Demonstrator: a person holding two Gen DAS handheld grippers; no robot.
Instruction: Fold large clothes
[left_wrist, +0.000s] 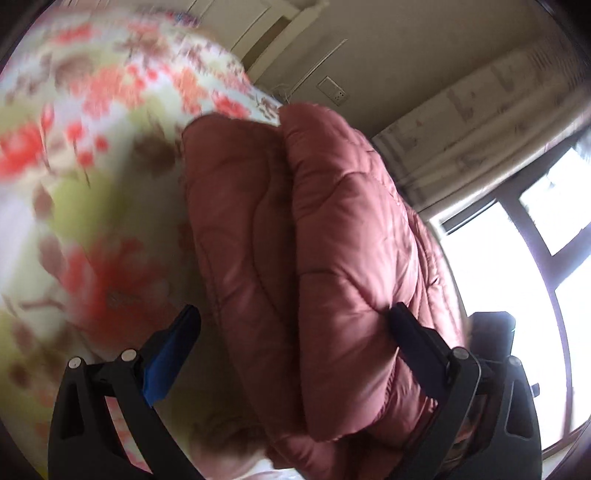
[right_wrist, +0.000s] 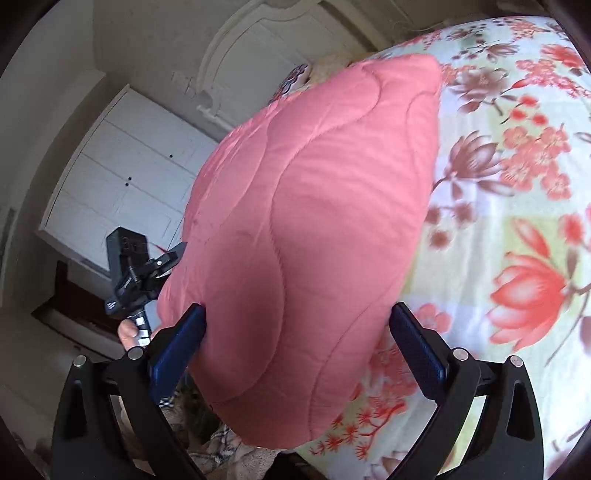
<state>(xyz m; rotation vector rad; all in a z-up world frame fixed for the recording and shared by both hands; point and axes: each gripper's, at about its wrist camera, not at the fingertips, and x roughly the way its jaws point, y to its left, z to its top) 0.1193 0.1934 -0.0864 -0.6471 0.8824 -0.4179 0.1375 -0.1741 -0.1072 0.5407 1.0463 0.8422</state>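
Observation:
A thick pink quilted padded garment (left_wrist: 325, 258) lies folded in layers on a floral bedsheet (left_wrist: 85, 147). My left gripper (left_wrist: 291, 321) is wide open, its fingers either side of the folded bundle; the right finger (left_wrist: 406, 328) touches the fabric, the left finger (left_wrist: 181, 339) stands apart from it. In the right wrist view the same garment (right_wrist: 306, 229) fills the middle. My right gripper (right_wrist: 295, 325) is open wide, both pads against the bundle's sides. The left gripper's body (right_wrist: 136, 273) and a hand show beyond the garment.
The floral bedsheet (right_wrist: 517, 206) spreads to the right in the right wrist view. A white wardrobe (right_wrist: 122, 177) and headboard stand behind. A bright window (left_wrist: 517, 277) and curtain are right of the bundle in the left wrist view.

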